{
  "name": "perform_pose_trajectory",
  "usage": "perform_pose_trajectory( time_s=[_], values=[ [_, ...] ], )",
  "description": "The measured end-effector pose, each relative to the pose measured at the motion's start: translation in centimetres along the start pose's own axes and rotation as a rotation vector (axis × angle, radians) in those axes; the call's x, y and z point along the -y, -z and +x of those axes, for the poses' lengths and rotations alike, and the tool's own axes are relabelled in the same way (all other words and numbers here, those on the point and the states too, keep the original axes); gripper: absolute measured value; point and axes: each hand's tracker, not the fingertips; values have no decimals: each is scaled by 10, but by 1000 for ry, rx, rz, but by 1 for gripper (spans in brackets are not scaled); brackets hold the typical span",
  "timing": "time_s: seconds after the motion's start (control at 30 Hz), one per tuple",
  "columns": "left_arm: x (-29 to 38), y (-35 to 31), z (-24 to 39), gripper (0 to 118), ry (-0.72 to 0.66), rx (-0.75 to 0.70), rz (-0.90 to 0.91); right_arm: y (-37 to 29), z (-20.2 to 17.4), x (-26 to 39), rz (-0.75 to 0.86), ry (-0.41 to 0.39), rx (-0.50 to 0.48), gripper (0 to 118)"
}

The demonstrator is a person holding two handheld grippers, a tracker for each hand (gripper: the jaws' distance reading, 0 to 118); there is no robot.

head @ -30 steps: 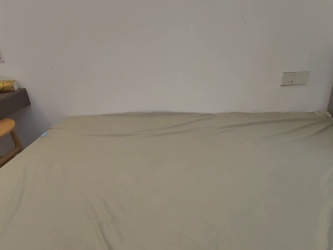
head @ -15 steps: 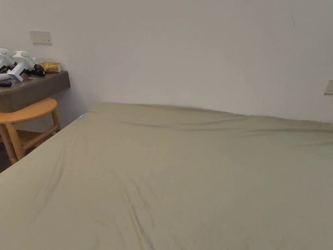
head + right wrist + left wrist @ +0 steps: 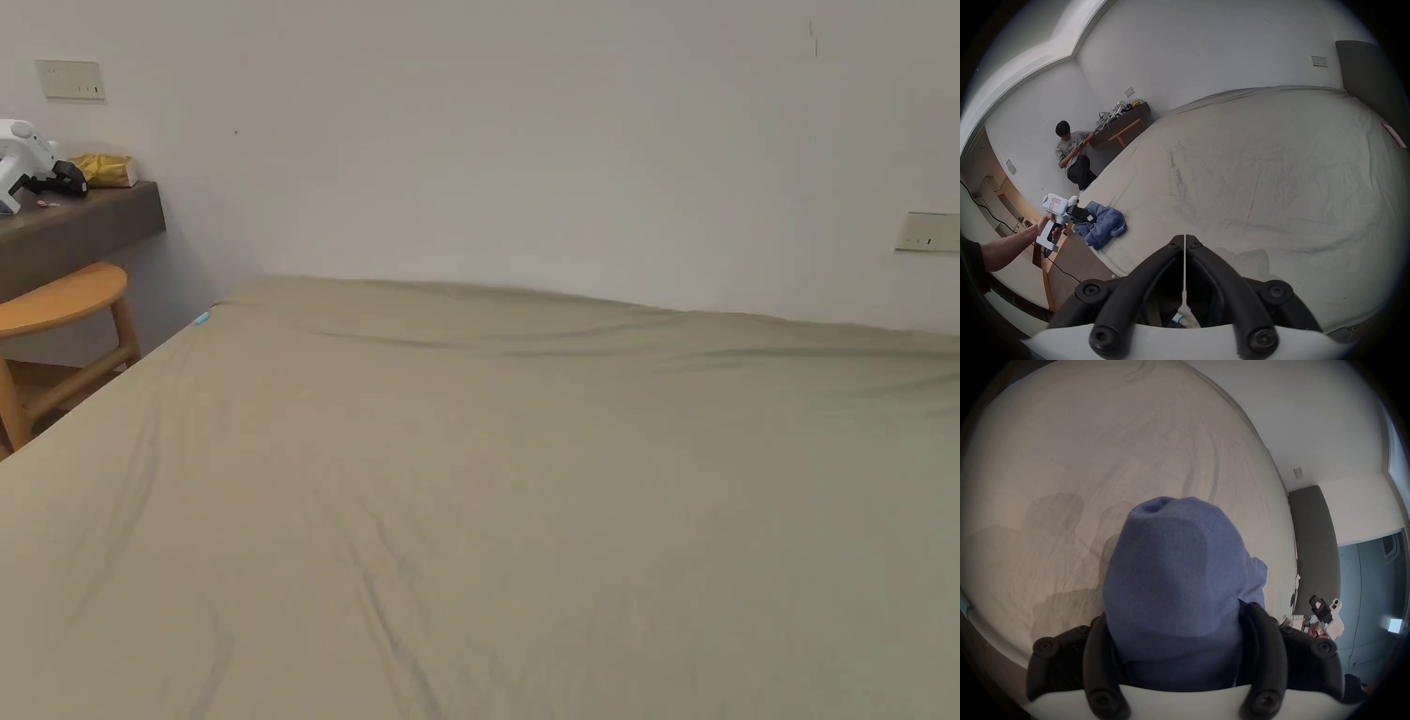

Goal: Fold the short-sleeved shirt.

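The blue short-sleeved shirt (image 3: 1101, 225) is being held, bunched, at the bed (image 3: 1252, 185) edge, clamped in the left hand-held gripper (image 3: 1081, 216); the right hand-held gripper (image 3: 1184, 240) is being kept closed, empty; spreading and folding are judged outstanding.

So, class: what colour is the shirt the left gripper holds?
Plain blue shirt, clearest in the left gripper view.

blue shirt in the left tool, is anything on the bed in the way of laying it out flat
Nothing visible: the blue shirt sits bunched at the bed's near edge in the left tool, and the sheet beyond is bare.
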Motion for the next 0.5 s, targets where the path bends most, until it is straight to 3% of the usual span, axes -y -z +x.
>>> perform_pose_trajectory(
  time_s=[0.1, 0.27, 0.33, 0.4, 0.43, 0.5],
  values=[
    [10, 0, 11, 77, 19, 1, 51, -4, 1, -1, 2, -2, 5, 3],
    [8, -29, 36, 81, 119, -221, 49, -22, 1, -10, 49, -56, 20, 3],
    [11, -49, 60, 83, 212, -311, 66, -35, 3, -16, 80, -73, 33, 5],
    [17, -73, 83, 87, 334, -392, 153, -48, 6, -21, 107, -86, 40, 15],
    [22, -89, 96, 97, 362, -375, 233, -56, 7, -24, 127, -103, 58, 17],
    [30, -117, 120, 101, 339, -275, 383, -72, 9, -28, 170, -121, 80, 17]
  ],
)
